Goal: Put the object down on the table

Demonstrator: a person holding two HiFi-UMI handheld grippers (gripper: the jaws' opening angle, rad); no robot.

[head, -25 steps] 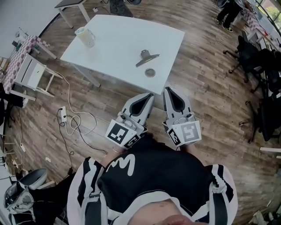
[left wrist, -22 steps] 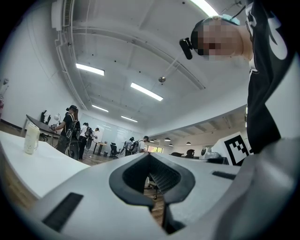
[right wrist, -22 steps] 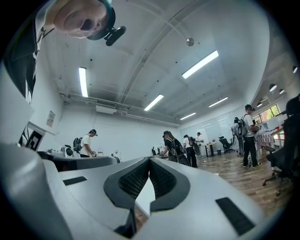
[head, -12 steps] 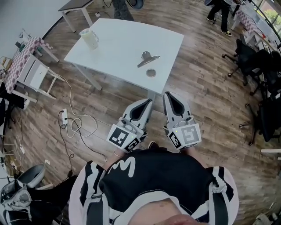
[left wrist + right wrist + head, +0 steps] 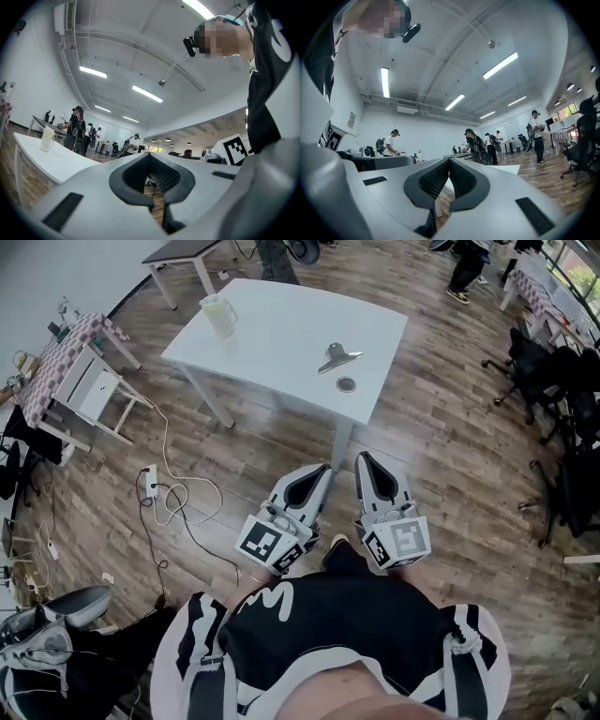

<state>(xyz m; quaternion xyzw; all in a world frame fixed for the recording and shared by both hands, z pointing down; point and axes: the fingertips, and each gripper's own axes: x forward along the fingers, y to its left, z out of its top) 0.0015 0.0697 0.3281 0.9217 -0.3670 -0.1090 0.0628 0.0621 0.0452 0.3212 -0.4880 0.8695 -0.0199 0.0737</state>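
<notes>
1. The person stands a little way off from the white table (image 5: 272,334), on the wooden floor (image 5: 450,446), with both grippers held close to the body.
2. The left gripper (image 5: 322,470) has its fingers (image 5: 93,192) pressed together with nothing between them.
3. The right gripper (image 5: 362,458) is the same: fingers (image 5: 501,197) closed and empty.
4. The metal clip (image 5: 339,356) lies flat on the table toward its right side, well apart from both grippers.
5. A small round object (image 5: 346,384) sits near the clip, on the side closer to the person.
6. A pale jug (image 5: 218,314) stands upright near the table's far left corner.
</notes>
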